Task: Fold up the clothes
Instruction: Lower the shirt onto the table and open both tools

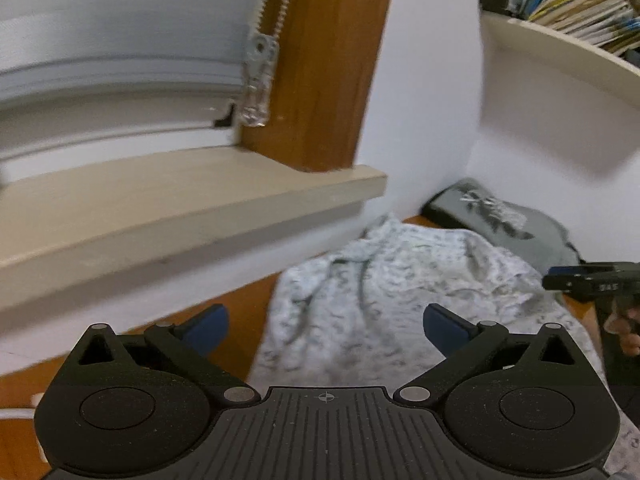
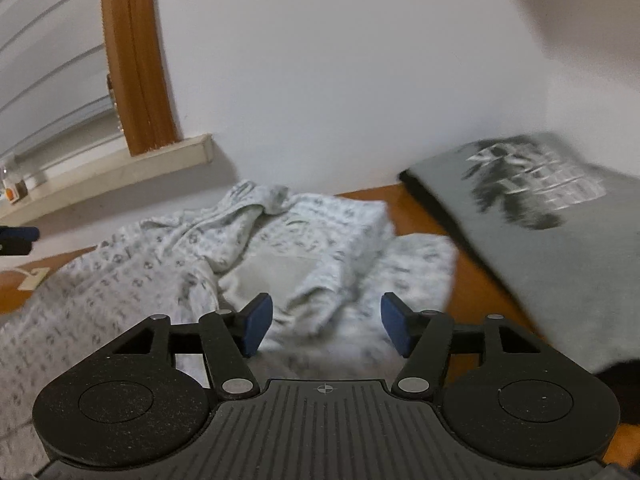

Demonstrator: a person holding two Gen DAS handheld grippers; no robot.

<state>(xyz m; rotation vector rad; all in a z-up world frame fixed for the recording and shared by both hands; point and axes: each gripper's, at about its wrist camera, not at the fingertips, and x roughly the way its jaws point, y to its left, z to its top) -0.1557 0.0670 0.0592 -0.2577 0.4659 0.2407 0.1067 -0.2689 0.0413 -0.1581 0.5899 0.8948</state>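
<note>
The left gripper (image 1: 326, 330) and right gripper (image 2: 326, 328) both gape wide, holding nothing, above a rumpled white patterned garment (image 2: 168, 256) on the orange wooden surface (image 2: 420, 208). A folded grey printed shirt (image 2: 560, 232), somewhat blurred, lies just beside it.

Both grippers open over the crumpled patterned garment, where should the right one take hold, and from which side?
Probably the raised ridge of fabric in the patterned garment, just ahead of the open right gripper. It stands proud of the table, so the pads can close across it, coming straight forward and down. The flatter areas offer no such edge.
</note>
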